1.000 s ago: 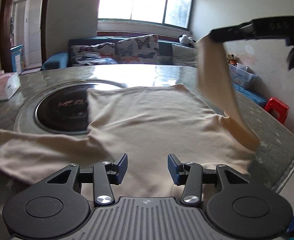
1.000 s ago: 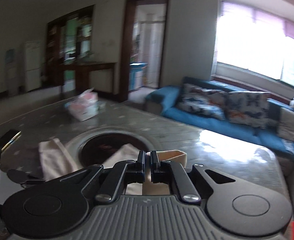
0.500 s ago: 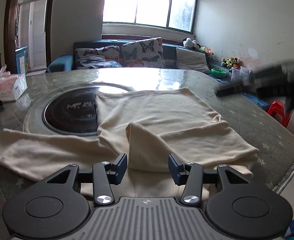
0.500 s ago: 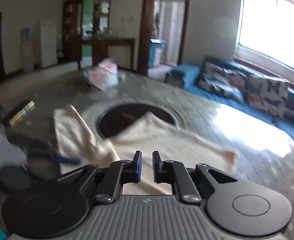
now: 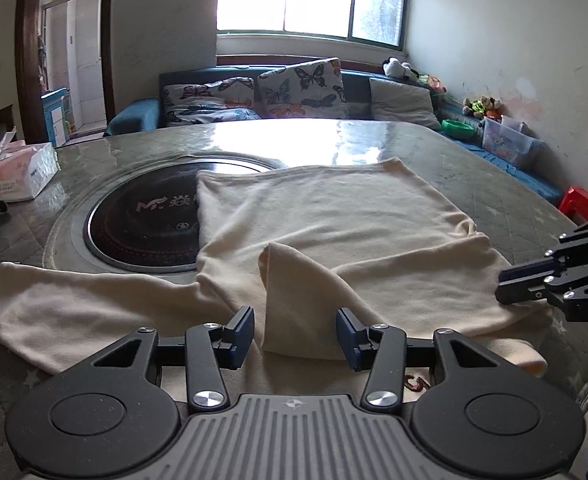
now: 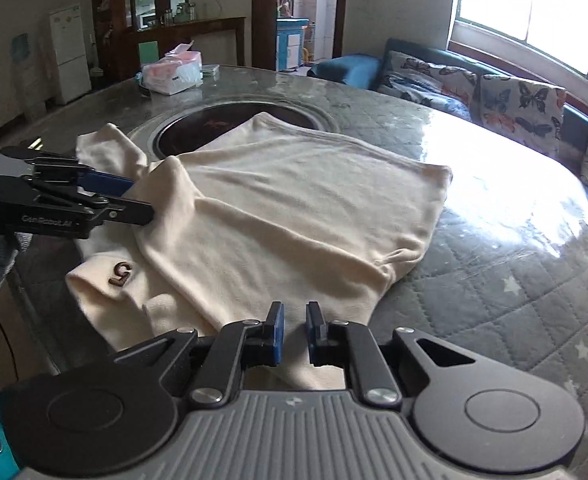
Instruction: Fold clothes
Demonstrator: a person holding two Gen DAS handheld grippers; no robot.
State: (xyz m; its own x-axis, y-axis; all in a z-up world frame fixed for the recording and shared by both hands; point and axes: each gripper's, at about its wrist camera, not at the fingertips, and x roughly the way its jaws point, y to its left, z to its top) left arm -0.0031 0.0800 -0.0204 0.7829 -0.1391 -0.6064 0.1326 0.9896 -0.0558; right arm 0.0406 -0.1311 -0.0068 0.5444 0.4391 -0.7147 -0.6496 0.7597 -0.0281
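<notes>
Now, line by line:

Shirt: cream shirt (image 5: 334, 216) lies spread on the counter (image 5: 474, 168), ahead of both pairs of fingers; its far part overlaps the dark round inset (image 5: 141, 224).

Right sleeve: folded in across the body, its cuff (image 5: 271, 252) just ahead of the left fingers.

Left sleeve: unfolded (image 5: 73, 312), stretched flat out to the left of the left fingers.

Collar: near edge, with a small brown "5" mark (image 6: 121, 273), sits left of the right fingers.

Left gripper (image 5: 294, 332): fingers spread wide, released, holding nothing; the folded sleeve's near end lies between and just beyond them.

Right gripper (image 6: 294, 334): fingers nearly together with a narrow gap, nothing pinched; cloth lies just below and ahead.

Done: one sleeve fold, by the look of it.

Left: the other sleeve, then folding the body up, as I judge it.

Bystander: tissue pack (image 5: 17, 168) far off to the left, well apart from the shirt.
</notes>
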